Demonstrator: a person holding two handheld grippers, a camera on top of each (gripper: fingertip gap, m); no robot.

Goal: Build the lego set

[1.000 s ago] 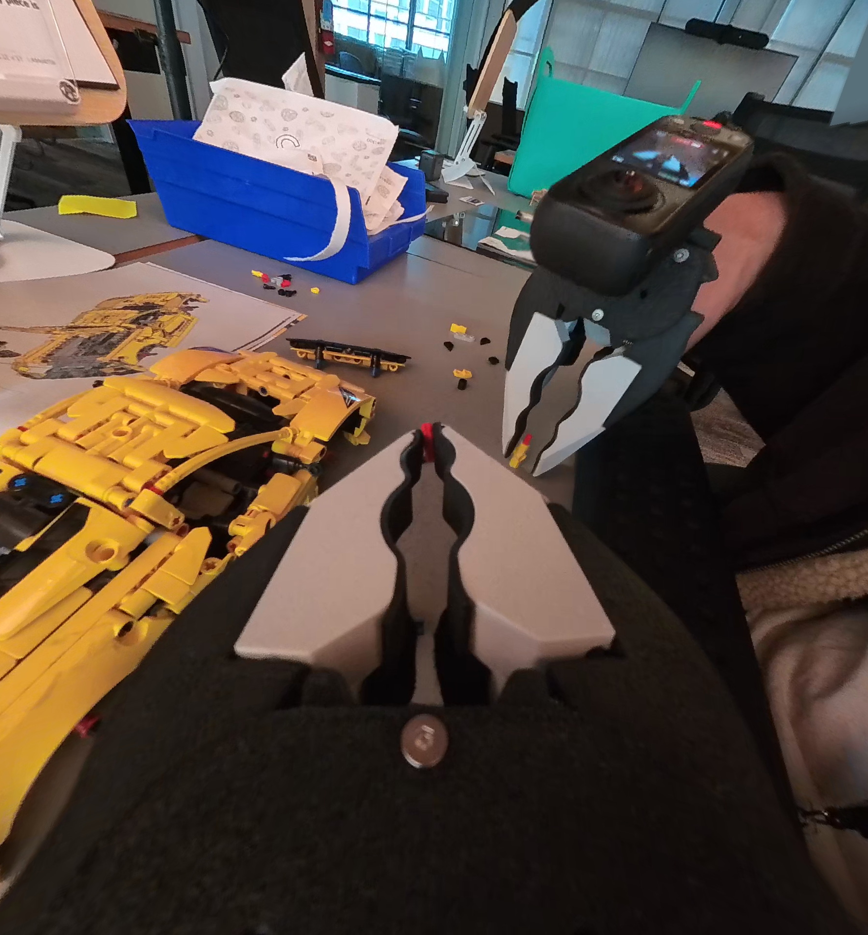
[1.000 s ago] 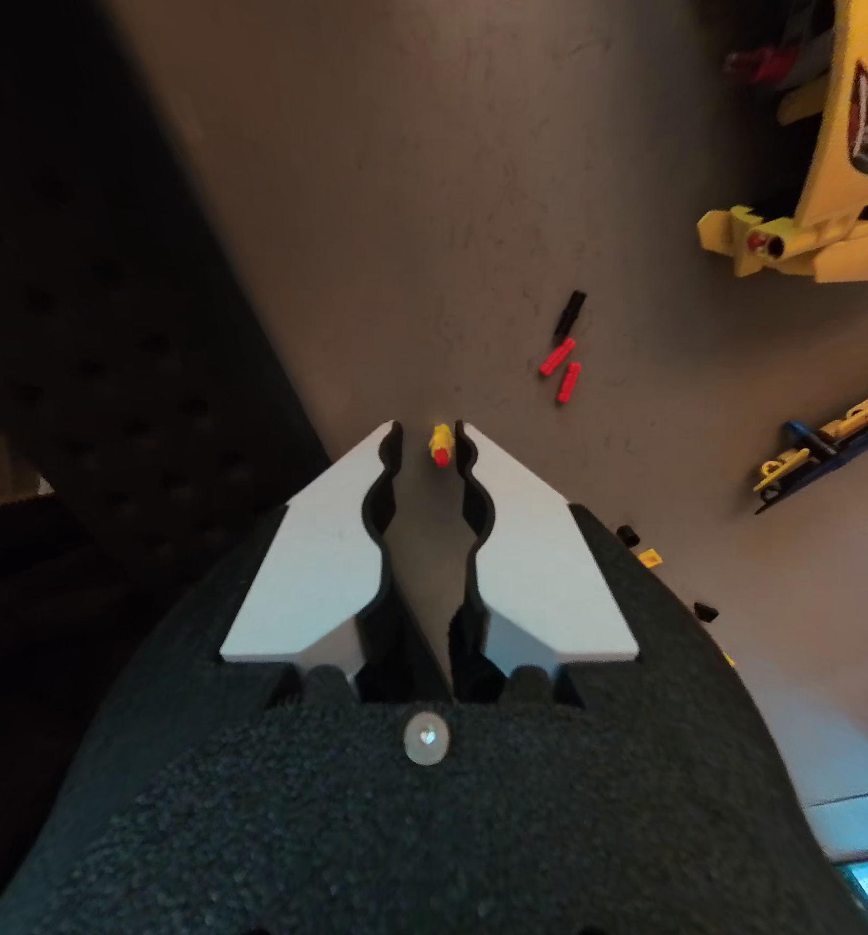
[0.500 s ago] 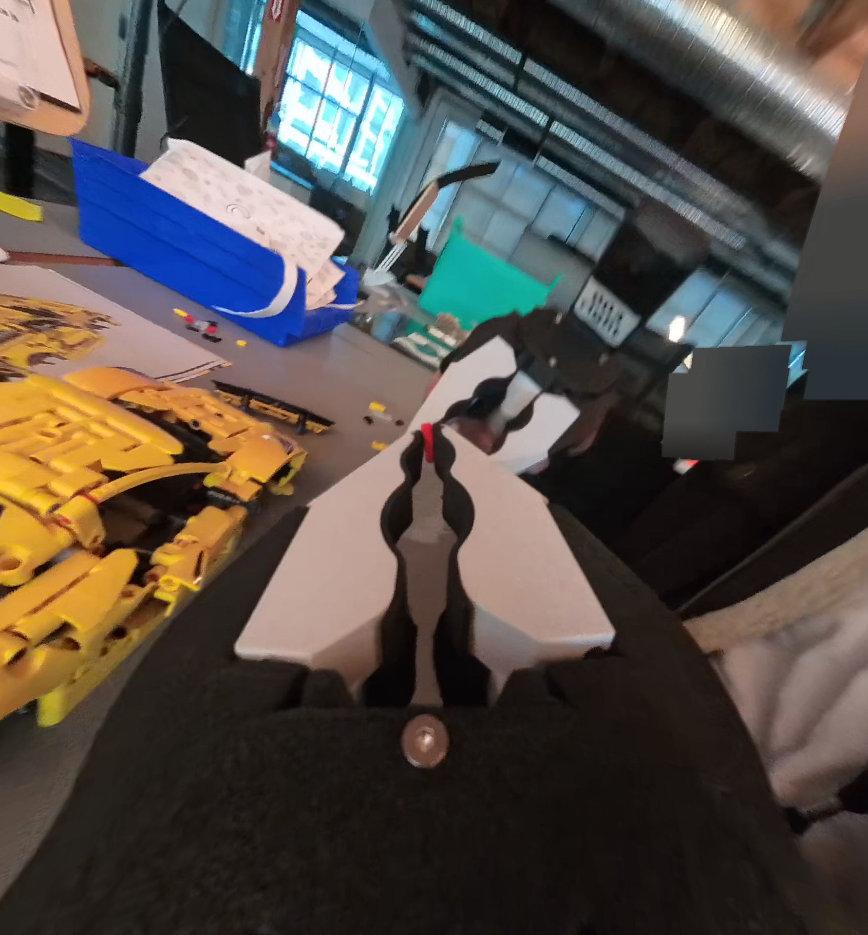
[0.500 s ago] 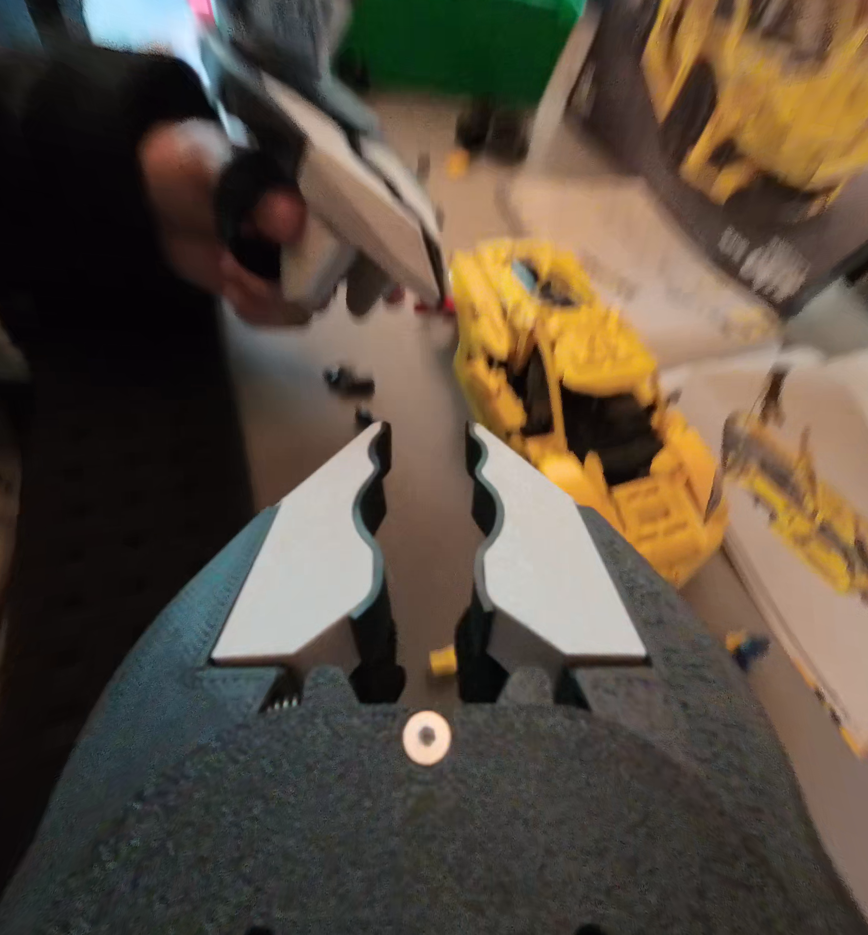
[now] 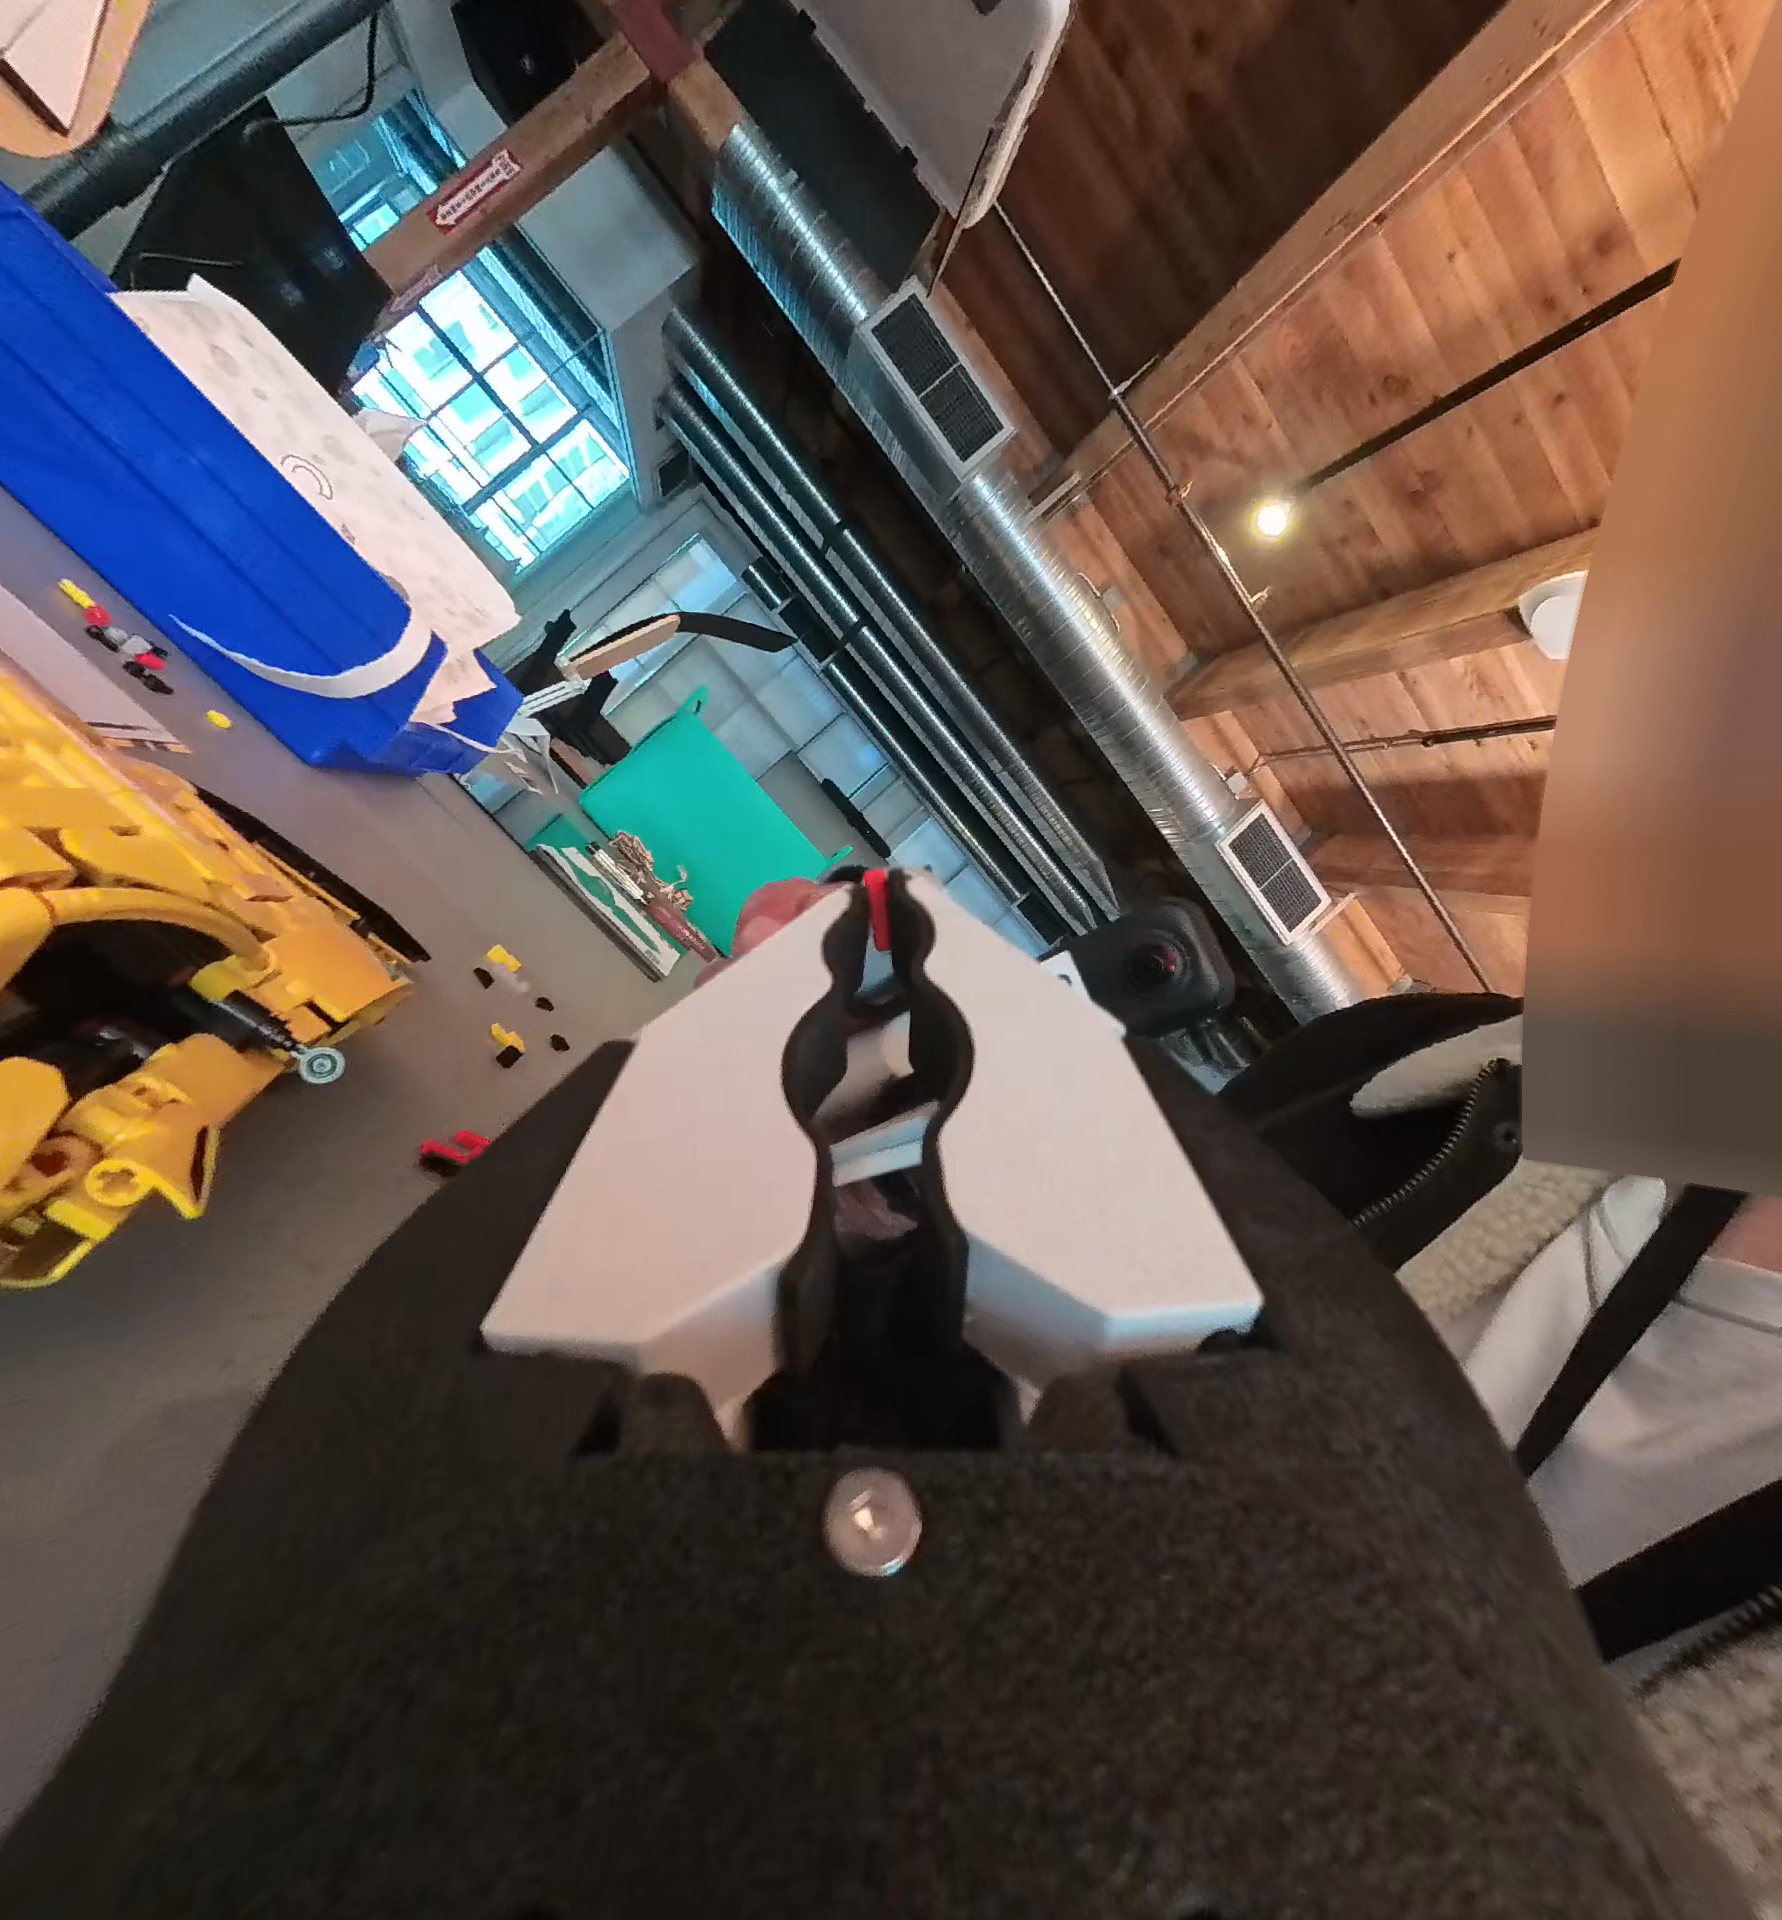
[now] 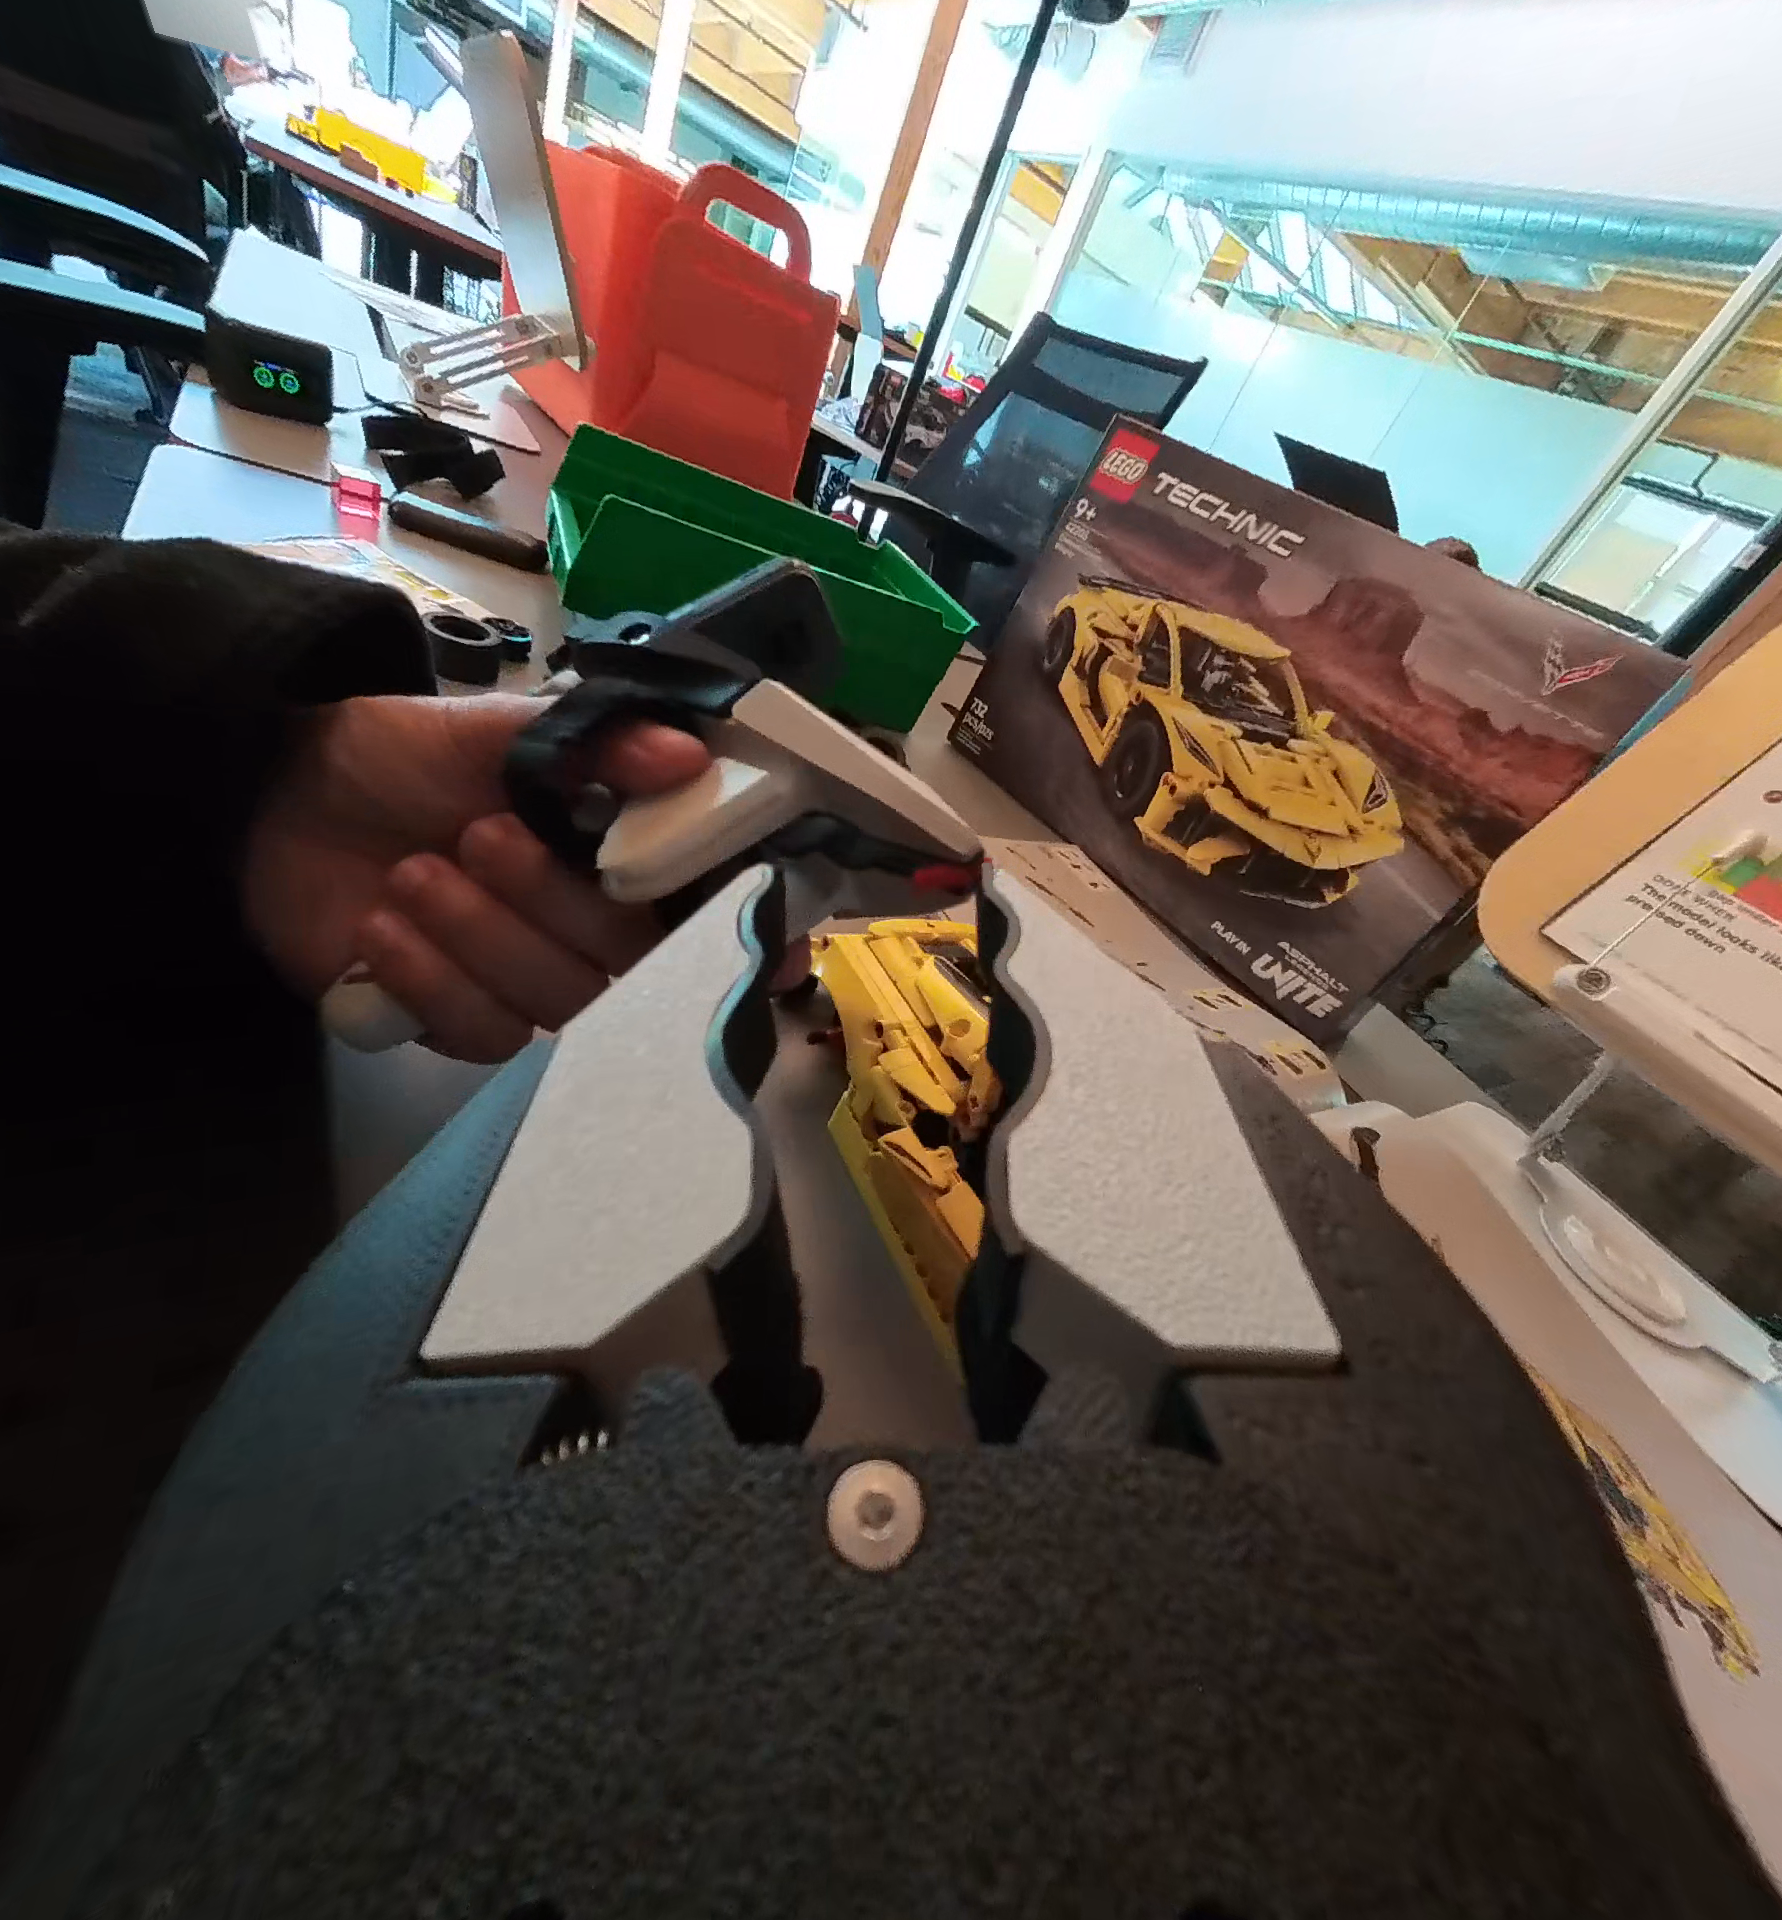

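The left gripper (image 5: pixel 879 902) is tilted up toward the ceiling, its tips pinching a small red pin (image 5: pixel 875 918). The yellow car (image 5: pixel 87 977) sits on the grey bench (image 5: pixel 430 862) beside loose pieces (image 5: pixel 513 1003), possibly pins, near a blue bin (image 5: pixel 139 520).

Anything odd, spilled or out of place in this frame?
Mostly ordinary. Small loose pieces lie scattered on the grey table beside the yellow car model, and paper spills over the blue bin. The left gripper, raised off the table, pinches a tiny red pin; the right gripper is open, empty.
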